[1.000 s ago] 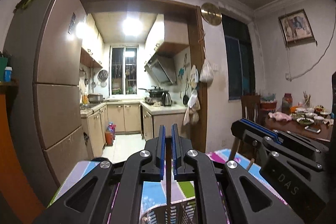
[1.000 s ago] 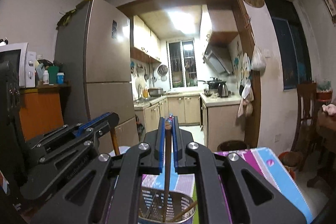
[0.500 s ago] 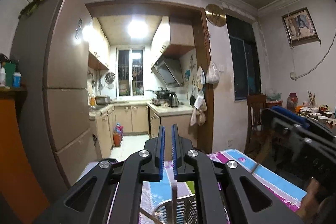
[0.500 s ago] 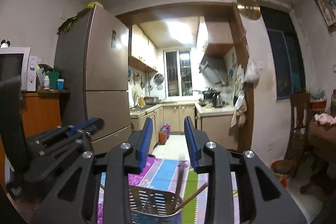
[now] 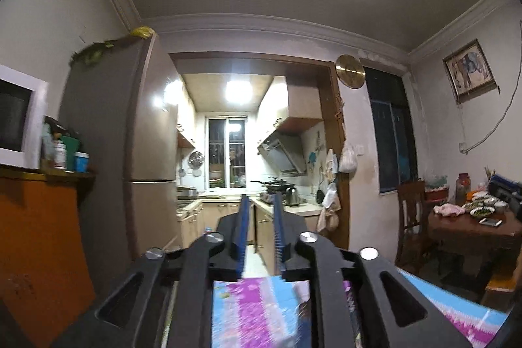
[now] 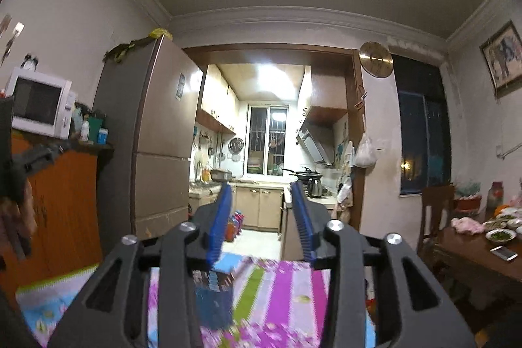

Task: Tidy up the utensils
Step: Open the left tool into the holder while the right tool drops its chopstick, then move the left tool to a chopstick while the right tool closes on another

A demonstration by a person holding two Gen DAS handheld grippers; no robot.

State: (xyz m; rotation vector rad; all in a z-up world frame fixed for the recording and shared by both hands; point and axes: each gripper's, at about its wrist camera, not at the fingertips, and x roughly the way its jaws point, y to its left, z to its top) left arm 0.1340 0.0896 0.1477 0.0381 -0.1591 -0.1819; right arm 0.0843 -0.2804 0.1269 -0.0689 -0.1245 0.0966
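No legible writing. Left tool (image 5: 259, 201) released, gap narrow, nothing between. Right tool (image 6: 261, 188) released wide. Blurred utensil holder (image 6: 213, 302) below right tool on striped surface (image 6: 280, 292). Fridge (image 6: 156, 136) left of kitchen doorway; microwave (image 6: 39, 101) further left.

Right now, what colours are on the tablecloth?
Stripes of purple, green, blue and white on the tablecloth, with small flowers. The right wrist view shows it best.

Table under striped purple, blue, green cloth (image 6: 277, 292), blurred utensil holder (image 6: 213, 299) on it
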